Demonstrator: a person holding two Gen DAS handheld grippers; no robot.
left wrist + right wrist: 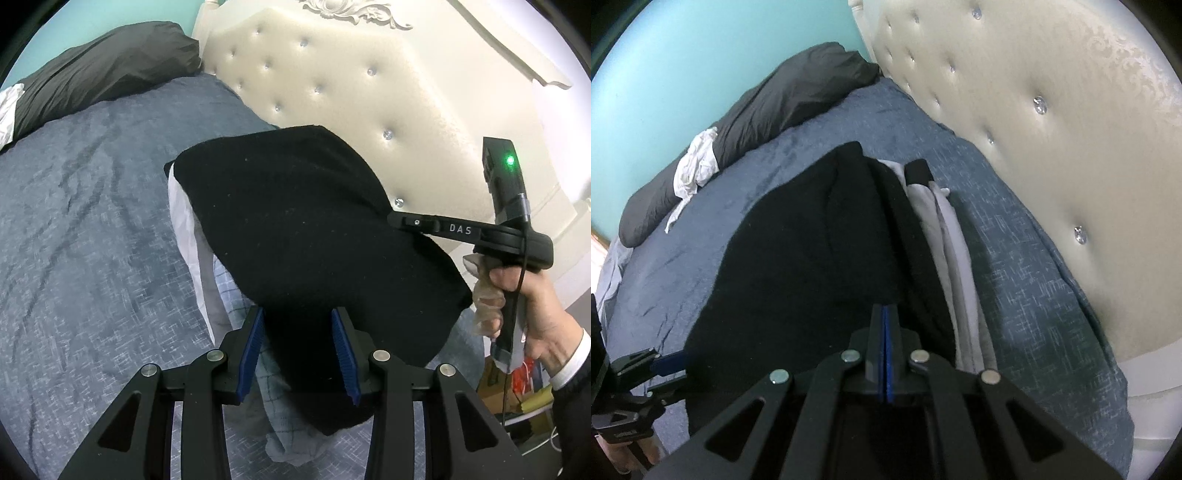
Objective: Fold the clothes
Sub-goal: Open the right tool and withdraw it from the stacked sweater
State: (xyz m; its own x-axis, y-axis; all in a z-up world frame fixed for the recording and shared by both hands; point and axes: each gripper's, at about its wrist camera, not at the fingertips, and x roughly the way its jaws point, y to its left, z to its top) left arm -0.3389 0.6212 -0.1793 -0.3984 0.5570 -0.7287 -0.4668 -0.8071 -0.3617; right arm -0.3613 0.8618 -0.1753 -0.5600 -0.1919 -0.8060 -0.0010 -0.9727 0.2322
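A black folded garment (295,221) is spread over a pile of pale clothes on the bed. My left gripper (300,354) has its blue pads on either side of the garment's thick near end, and the black cloth fills the gap between them. My right gripper (397,220), held by a hand (524,295), reaches in from the right at the garment's edge. In the right wrist view its pads (886,354) are pressed together, and creases in the black garment (798,258) run toward them. The left gripper (670,373) shows at the garment's lower left edge.
White and grey folded clothes (945,236) and a checked cloth (269,387) lie under the garment. The bed has a blue cover (92,221). A dark pillow (103,66) with a white cloth (696,166) lies at the far side. A tufted cream headboard (369,92) stands to the right.
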